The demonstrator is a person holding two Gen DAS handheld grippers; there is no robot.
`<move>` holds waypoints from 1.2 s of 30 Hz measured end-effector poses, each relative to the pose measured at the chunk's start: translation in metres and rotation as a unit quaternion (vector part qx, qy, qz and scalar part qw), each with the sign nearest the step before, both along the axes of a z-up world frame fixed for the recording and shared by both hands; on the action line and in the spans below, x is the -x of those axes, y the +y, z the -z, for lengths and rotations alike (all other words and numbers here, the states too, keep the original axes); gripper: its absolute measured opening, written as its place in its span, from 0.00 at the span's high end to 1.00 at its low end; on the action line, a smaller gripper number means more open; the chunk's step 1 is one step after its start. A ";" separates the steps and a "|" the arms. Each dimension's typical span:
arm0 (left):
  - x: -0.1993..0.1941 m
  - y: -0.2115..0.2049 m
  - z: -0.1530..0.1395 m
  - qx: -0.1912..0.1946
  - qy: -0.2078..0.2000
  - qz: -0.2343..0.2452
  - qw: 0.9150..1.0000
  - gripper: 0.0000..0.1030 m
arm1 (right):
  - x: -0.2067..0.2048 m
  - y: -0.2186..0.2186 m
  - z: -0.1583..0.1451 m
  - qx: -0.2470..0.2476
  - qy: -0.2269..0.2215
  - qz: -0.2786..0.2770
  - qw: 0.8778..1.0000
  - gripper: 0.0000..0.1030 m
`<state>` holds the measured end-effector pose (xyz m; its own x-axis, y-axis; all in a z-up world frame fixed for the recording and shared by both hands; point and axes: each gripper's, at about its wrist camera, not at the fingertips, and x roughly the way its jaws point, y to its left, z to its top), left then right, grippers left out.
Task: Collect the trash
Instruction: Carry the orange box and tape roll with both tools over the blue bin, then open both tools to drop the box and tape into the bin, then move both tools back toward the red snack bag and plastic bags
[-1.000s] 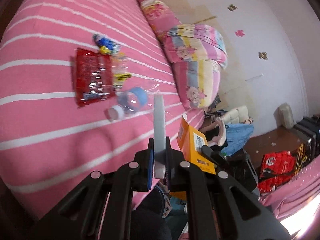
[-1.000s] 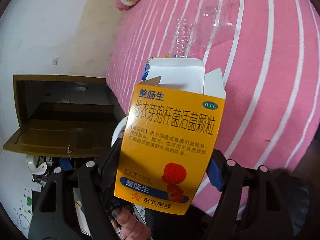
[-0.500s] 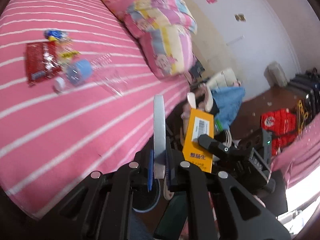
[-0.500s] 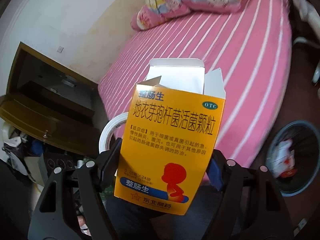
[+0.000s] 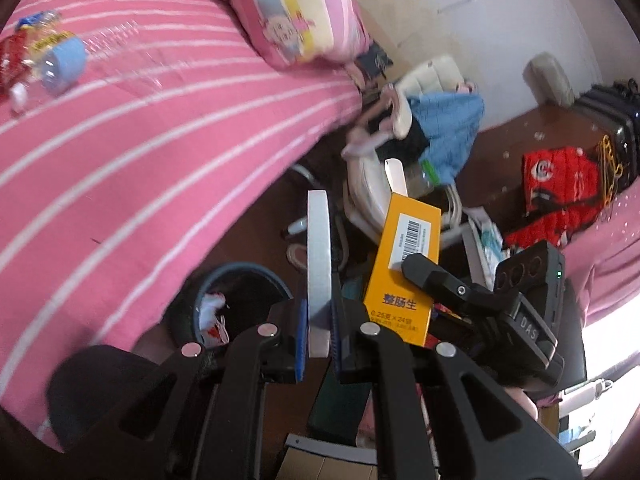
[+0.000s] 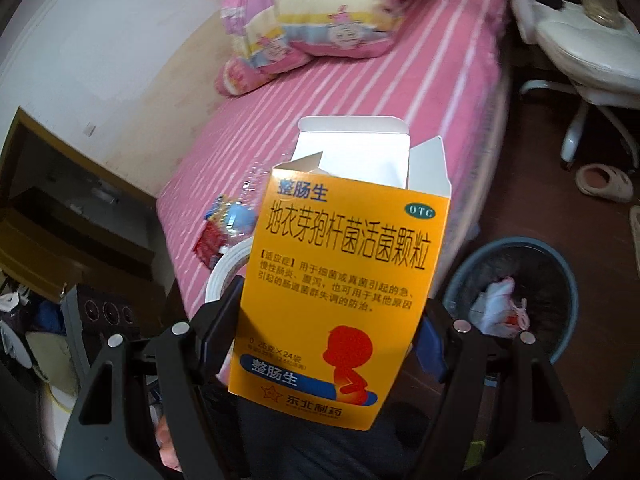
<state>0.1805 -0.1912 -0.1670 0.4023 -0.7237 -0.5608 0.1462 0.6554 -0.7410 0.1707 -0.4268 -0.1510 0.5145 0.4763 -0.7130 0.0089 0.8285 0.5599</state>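
My left gripper (image 5: 318, 336) is shut on a white tape roll (image 5: 319, 264), held edge-on above the floor beside the bed. My right gripper (image 6: 330, 336) is shut on an open orange medicine box (image 6: 344, 276), which also shows in the left wrist view (image 5: 404, 272). A round bin (image 6: 516, 304) with trash in it stands on the floor beside the bed, right of the box; in the left wrist view it (image 5: 236, 304) is just left of the tape roll. A clear bottle with a blue label (image 5: 60, 64), a red wrapper (image 5: 10, 60) and other wrappers lie on the pink striped bed (image 5: 140, 128).
Striped pillows (image 5: 296, 12) lie at the head of the bed. A white chair (image 6: 584, 60) piled with clothes stands past the bed's edge, a slipper (image 6: 604, 182) on the floor near it. A brown cabinet (image 6: 60, 216) is to the left. A red bag (image 5: 560, 184) lies farther off.
Both grippers have swung away from the bed top toward the floor. The bin has come into view below them. The trash on the bed has slid to the far left.
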 end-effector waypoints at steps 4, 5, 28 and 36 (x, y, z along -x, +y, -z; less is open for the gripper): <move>-0.008 -0.030 0.016 -0.013 0.016 0.023 1.000 0.91 | 0.008 -0.031 0.016 0.003 0.014 0.024 1.000 0.28; -0.010 -0.036 0.020 -0.016 0.020 0.028 0.999 0.91 | 0.011 -0.039 0.022 0.007 0.019 0.030 0.999 0.28; -0.057 -0.148 0.149 -0.131 0.124 0.109 0.978 0.24 | 0.007 -0.122 0.149 0.156 0.143 0.083 0.974 0.18; -0.057 -0.131 0.140 -0.082 0.127 0.084 0.985 0.23 | 0.020 -0.135 0.146 0.122 0.142 0.108 0.976 0.16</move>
